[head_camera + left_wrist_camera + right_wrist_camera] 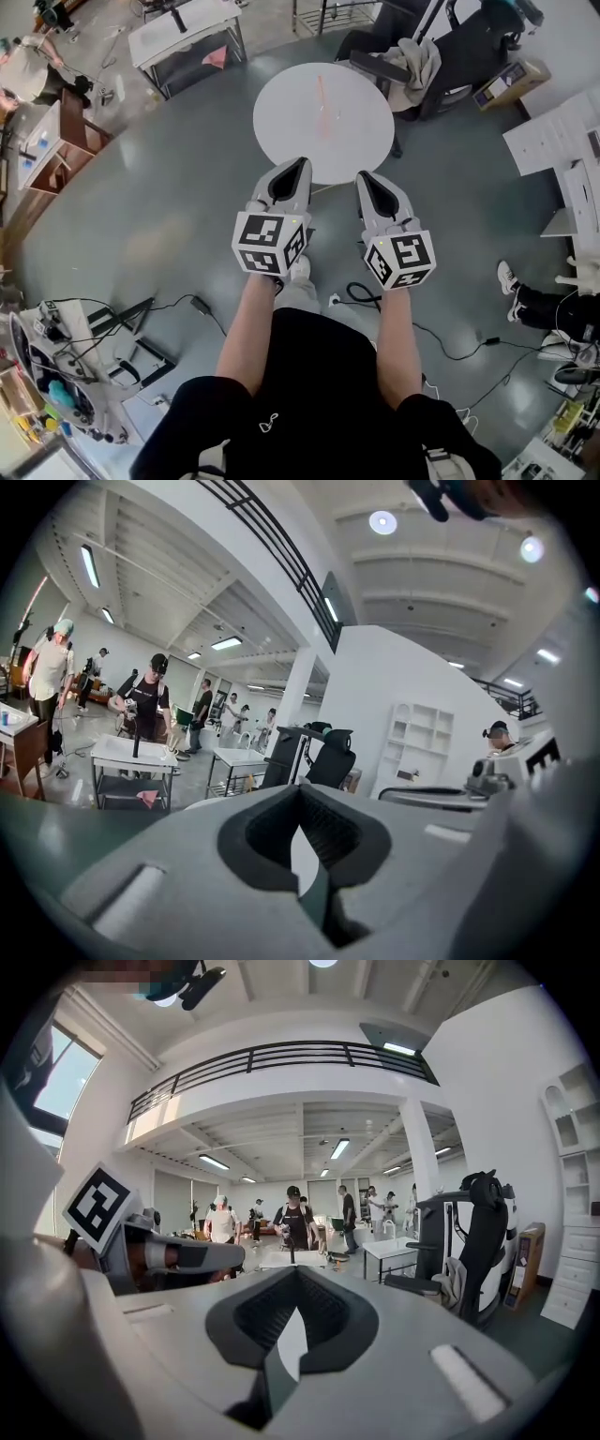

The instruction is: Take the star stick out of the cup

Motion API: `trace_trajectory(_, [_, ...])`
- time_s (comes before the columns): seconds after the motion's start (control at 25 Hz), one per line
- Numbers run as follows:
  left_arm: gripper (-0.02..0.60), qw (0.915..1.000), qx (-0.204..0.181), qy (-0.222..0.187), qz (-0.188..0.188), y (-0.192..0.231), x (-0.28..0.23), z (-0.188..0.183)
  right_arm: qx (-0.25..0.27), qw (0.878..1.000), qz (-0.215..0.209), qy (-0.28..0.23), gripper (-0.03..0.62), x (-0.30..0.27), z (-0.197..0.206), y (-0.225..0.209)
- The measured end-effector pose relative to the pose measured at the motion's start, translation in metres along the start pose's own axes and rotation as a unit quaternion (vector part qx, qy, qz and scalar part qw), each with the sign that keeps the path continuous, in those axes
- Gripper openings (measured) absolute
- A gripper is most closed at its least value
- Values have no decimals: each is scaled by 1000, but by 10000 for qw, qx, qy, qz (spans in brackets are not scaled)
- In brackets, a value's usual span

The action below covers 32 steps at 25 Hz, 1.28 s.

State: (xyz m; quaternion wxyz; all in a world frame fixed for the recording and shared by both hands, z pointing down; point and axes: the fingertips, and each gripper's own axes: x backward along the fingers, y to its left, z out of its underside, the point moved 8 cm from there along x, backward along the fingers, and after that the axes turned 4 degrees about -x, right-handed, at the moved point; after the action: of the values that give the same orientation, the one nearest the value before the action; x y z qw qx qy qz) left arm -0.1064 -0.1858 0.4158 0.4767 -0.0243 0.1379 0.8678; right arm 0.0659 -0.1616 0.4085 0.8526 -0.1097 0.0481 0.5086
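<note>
Both grippers clenched and empty, at the near edge of the table.

Left gripper (298, 162) and right gripper (362, 175): each one's own view shows the jaw tips meeting with nothing between them. In the head view they sit side by side at the near rim of the round white table (281, 112). The star stick (320, 96) reads as a thin pink line standing in the cup (324, 122) near the table's centre, well apart from both grippers. Its star end is too small to make out. A black office chair (450, 56) stands beyond the table.
</note>
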Motion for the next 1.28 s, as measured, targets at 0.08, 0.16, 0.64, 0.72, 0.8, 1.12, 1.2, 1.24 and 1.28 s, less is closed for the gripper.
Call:
trace_trajectory(0.08, [2,10000,-27,33,37,5,-6,-2,5,10000,9,-43,5,-6,-4,0])
trace_trajectory(0.16, [2,10000,-39,7,48,8,-8,-7,52,9999,-22,-128,6,-10,-11,-1])
trace_trajectory(0.64, [2,9999,-91,99,10,23,-38,-16,-22,9999,-77,-153,6,-41,-21,-23])
trace_trajectory(0.72, [2,9998,-93,183,23,24,-47,-13,-128,9999,-14,-52,5,-44,-15,-33])
trace_trajectory(0.8, [3,9997,-71,247,24,27,-57,-10,-169,9999,8,34,6,-47,-12,-42])
trace_trajectory(1.12, [3,9994,-136,290,-163,28,-96,-2,-340,9990,164,239,6,-45,-4,-89])
trace_trajectory(1.2, [5,9994,-124,311,-89,31,-105,1,-361,9989,122,278,5,-48,-2,-91])
trace_trajectory(1.24, [5,9994,-101,337,-42,33,-110,5,-361,9989,75,297,6,-50,0,-90])
trace_trajectory(1.28, [5,9993,-88,371,-2,35,-116,8,-360,9988,25,322,6,-52,2,-90])
